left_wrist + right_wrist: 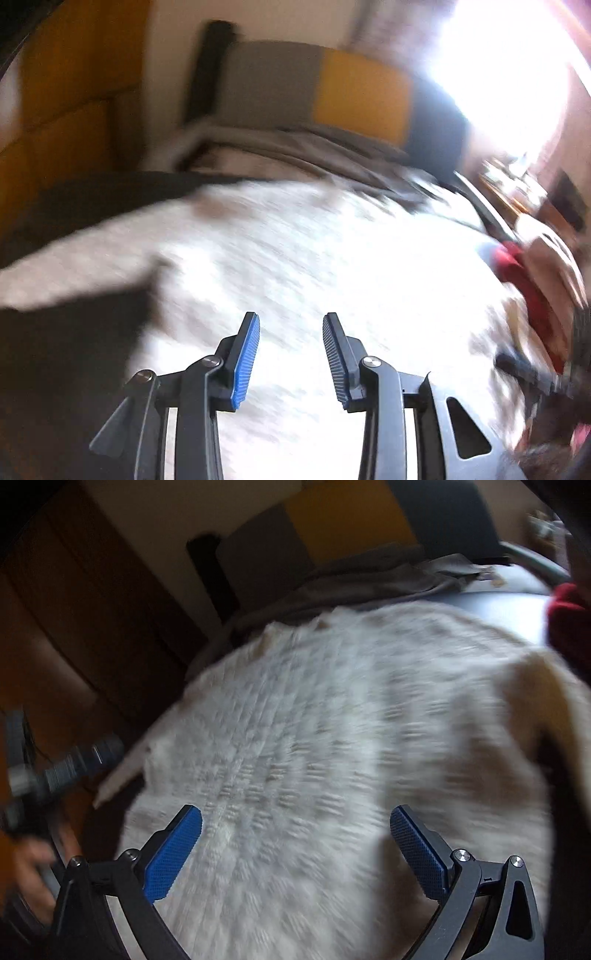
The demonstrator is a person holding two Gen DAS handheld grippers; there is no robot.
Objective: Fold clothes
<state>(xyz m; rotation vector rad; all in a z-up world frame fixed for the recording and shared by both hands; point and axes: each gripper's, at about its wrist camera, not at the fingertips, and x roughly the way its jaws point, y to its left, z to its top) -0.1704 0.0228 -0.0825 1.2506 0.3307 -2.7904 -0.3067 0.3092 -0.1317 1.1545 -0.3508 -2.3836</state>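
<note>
One white knitted sweater (314,760) is lying spread across the surface in front of both tools, filling the middle of each wrist view; both views are blurred. The left tool (291,354) is hovering over the sweater (295,258) with its two blue-padded fingers (245,363) standing apart, a clear gap between them and nothing pinched. The right tool (295,849) is spread wider, its two blue pads (173,853) sitting over the knit with no fabric between them. One grey garment (354,579) is lying crumpled just beyond the sweater's far edge, touching it. One red garment (569,620) is showing at the right edge of each view, beside the sweater. Behind them, one headboard-like panel in grey and yellow blocks (317,86) is standing upright. No readable writing or labels are showing anywhere.
</note>
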